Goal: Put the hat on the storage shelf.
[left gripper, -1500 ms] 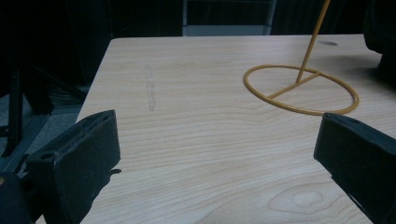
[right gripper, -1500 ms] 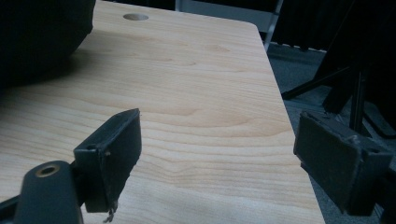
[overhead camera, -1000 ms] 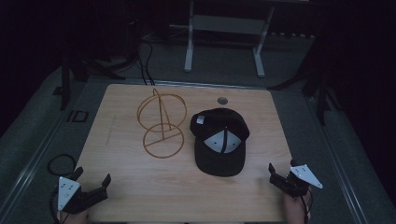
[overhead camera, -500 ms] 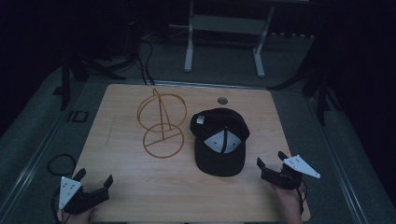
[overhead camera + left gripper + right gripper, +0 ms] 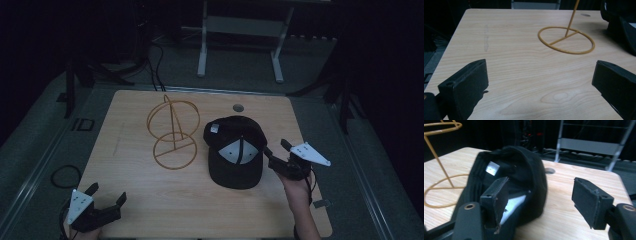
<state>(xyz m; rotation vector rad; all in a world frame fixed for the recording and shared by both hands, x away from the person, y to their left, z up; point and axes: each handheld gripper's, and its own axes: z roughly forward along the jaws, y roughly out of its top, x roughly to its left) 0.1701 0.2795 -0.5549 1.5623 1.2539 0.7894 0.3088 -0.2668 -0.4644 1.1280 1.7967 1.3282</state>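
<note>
Black cap (image 5: 235, 152) lies upside down at centre-right of the high view, opening up, white label and pale lining patch showing inside, brim toward the bottom of the frame. It rests flat on the wooden table (image 5: 150, 205), just right of the gold wire stand (image 5: 174, 131); cap and stand base look near but whether they touch can't be told. Prob. the stand is there to take the cap, as its round hoop top would suit a crown, though that's a guess.

Right gripper (image 5: 278, 154) sits at the cap's right edge, mid-right of the frame, jaws apart and holding nothing. In the right gripper view its left jaw overlaps the cap (image 5: 509, 185) rim, w/ the other jaw out over bare wood on the right, so it seems lined up to pinch the side wall, approaching low and sideways to get one jaw inside. Whether that jaw is truly inside the cap or just in front of it is hard to tell; the near cap is blurred.

Left gripper (image 5: 107, 195) rests at the lower left corner of the high view, well apart from the cap, jaws wide and empty, likely parked until needed. Left gripper view: stand base ring (image 5: 566, 40) upper centre, its rod cut off by the top edge; cap is a dark shape clipped at upper right.

Room beyond the table is very dark; only a metal frame (image 5: 240, 40) at top centre and some floor cables read clearly.
</note>
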